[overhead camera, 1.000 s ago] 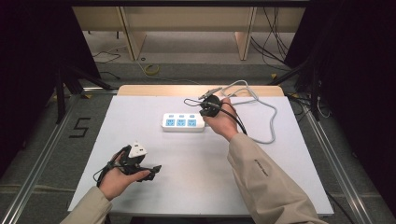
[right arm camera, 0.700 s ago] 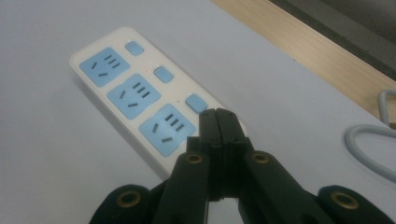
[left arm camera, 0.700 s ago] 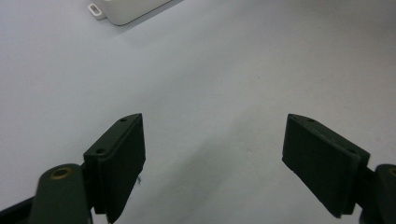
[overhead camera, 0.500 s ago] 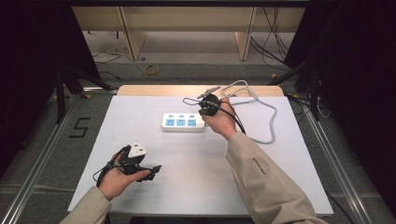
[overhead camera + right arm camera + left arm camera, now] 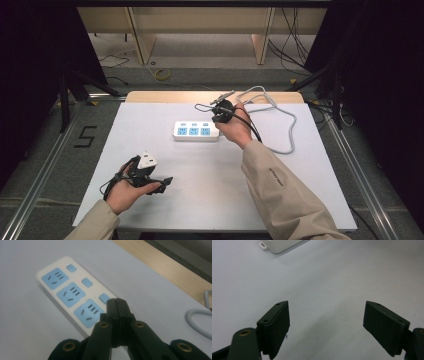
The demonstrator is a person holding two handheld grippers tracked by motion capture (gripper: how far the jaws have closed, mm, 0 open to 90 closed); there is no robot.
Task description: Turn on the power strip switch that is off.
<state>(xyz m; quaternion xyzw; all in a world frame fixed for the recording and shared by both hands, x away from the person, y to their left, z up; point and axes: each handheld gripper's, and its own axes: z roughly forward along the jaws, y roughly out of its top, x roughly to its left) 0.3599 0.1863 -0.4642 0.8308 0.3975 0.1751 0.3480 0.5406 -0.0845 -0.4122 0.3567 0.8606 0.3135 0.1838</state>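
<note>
The white power strip (image 5: 196, 131) is lying just above the centre of the high view, flat on the white table (image 5: 210, 190), its grey cable (image 5: 290, 125) looping off toward the upper right. The right gripper (image 5: 116, 300) is hovering with its jaws clenched together on nothing, tips poised at the nearest of the three blue switch buttons (image 5: 104, 298). The strip looks like rigid, glossy plastic, light enough to skid under a sideways push, so I'd press straight down on that rounded button; for lifting, its long sides look best. The left gripper (image 5: 325, 322) is idling at the lower left of the high view, jaws spread wide over bare matte tabletop.
</note>
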